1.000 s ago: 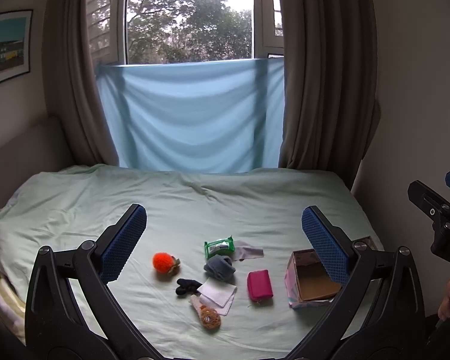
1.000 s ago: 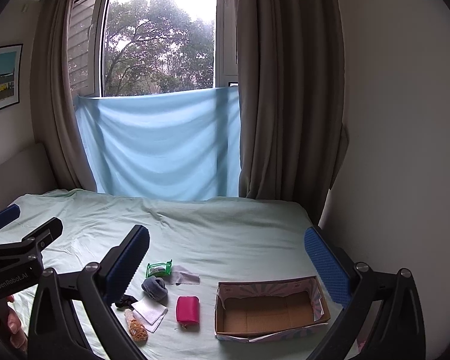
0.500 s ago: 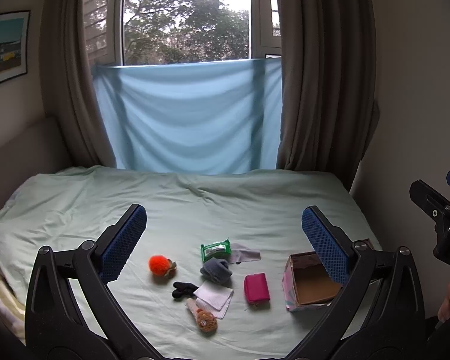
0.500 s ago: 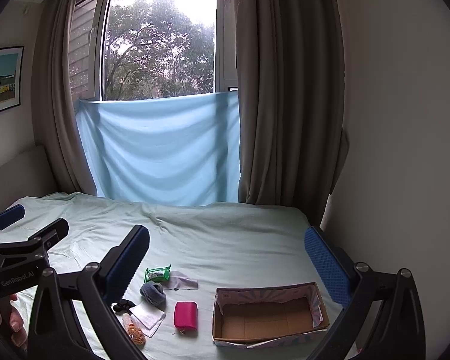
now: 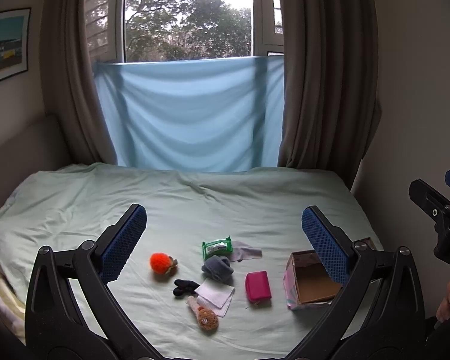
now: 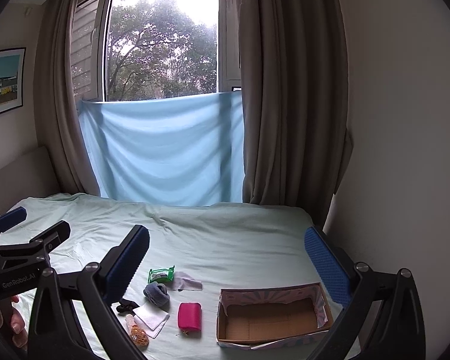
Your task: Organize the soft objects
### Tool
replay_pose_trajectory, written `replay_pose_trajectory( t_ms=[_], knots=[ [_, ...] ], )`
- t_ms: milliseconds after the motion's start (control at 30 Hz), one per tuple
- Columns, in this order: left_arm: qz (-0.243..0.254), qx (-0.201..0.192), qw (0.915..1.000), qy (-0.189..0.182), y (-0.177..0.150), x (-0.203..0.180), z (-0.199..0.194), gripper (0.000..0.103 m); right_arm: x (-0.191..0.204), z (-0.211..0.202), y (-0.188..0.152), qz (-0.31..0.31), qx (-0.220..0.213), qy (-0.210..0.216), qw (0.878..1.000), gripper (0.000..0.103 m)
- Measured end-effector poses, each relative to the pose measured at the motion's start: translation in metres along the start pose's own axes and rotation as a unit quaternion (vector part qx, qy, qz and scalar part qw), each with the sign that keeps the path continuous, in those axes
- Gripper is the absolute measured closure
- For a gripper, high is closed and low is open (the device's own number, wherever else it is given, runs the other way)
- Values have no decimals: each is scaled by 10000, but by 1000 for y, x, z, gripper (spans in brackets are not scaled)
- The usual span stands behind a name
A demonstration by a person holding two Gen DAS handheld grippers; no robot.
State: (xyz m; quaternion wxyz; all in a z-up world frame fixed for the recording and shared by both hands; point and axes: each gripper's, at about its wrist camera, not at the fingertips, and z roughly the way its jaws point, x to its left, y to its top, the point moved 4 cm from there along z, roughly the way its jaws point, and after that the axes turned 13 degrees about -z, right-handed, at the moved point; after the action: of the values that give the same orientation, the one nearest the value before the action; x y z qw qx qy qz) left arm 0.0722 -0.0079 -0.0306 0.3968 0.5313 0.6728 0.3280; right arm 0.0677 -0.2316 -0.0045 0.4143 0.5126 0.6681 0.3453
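We hold the left claw [image 5: 224, 240] and the right claw [image 6: 226, 259] spread wide above the bed [image 5: 225, 204], gripping nothing. The soft items lie low in the frame: orange pompom [image 5: 160, 263], grey sock [image 5: 217, 268], pink pouch [image 5: 257, 285], beside the open cardboard box [image 6: 273, 318].

On the pale green bedsheet [image 5: 225, 210] lies a loose cluster: an orange pom-pom toy [image 5: 162, 263] at left, a green wipes packet [image 5: 217, 246] touching a grey cloth [image 5: 245, 253], a rolled grey sock [image 5: 217, 268], a black item [image 5: 184, 287], a folded white cloth [image 5: 215, 296] and a brown knitted toy [image 5: 203, 317]. A pink pouch [image 6: 190, 315] lies flat between cluster and box. The open cardboard box [image 6: 271, 318], patterned outside, sits upright and holds nothing.
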Motion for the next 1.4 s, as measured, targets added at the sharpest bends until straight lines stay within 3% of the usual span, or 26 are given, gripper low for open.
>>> replay_pose_trajectory(
  t_ms=[1033,1233,1400],
  knots=[
    [-112,156,9998,21,-6,4,-6,0,4,-5,-1,17,5,146,9999,0],
    [-222,157,9990,346,-18,25,-10,0,18,4,-8,-130,75,505,9986,0],
    [-327,262,9980,474,-30,70,-1,0,45,20,-25,-31,290,703,9971,0]
  ],
)
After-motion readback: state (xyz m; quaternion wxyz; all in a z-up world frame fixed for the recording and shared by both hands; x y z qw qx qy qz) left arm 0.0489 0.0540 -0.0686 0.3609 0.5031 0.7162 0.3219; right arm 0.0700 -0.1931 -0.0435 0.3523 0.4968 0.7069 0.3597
